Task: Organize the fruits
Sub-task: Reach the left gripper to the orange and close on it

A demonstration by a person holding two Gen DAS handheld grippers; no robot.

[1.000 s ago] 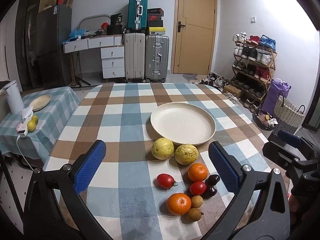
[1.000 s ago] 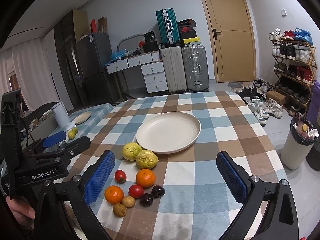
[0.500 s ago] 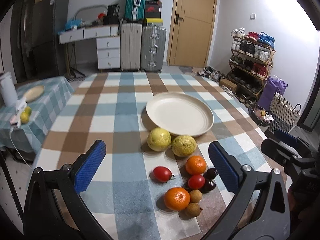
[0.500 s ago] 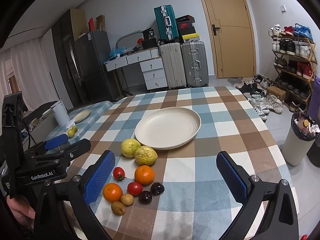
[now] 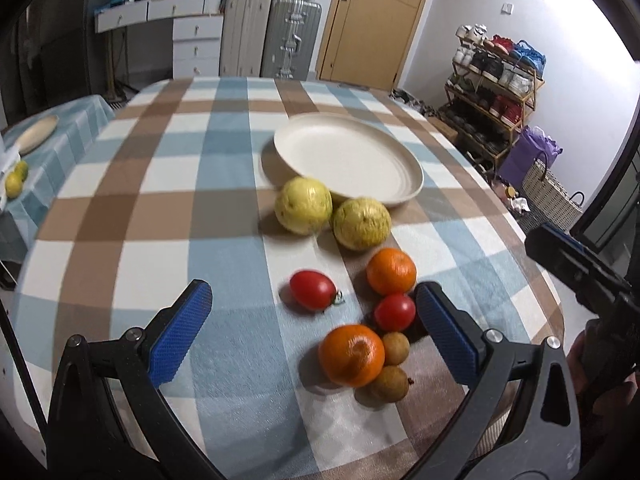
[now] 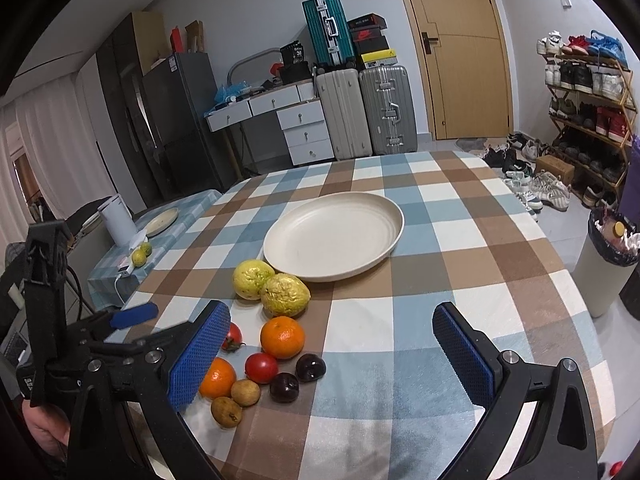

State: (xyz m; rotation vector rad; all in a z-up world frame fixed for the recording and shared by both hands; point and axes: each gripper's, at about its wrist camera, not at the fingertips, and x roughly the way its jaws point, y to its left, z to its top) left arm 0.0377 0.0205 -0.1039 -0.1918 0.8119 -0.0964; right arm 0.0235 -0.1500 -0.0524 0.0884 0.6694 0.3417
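Note:
A cream plate (image 5: 352, 156) (image 6: 334, 234) sits mid-table on the checked cloth. In front of it lie two yellow-green guavas (image 5: 304, 205) (image 6: 286, 294), two oranges (image 5: 352, 354) (image 6: 282, 337), two red tomatoes (image 5: 313, 290) (image 6: 261, 367), two brown longans (image 5: 390, 388) (image 6: 245, 392) and two dark plums (image 6: 310, 367). My left gripper (image 5: 316, 336) is open and empty, low over the fruit cluster, with the tomatoes and near orange between its blue pads. My right gripper (image 6: 334, 354) is open and empty, above the table's near edge, right of the fruits.
A side table (image 6: 168, 236) at the left holds a small plate, a white kettle and two lemons. Suitcases (image 6: 364, 112), drawers and a door stand behind. A shoe rack (image 6: 588, 120) and a bin (image 6: 608, 264) are at the right.
My left gripper has moved forward and down toward the fruit cluster, which looks larger and sits between its pads. My right gripper has shifted slightly. Both stay open.

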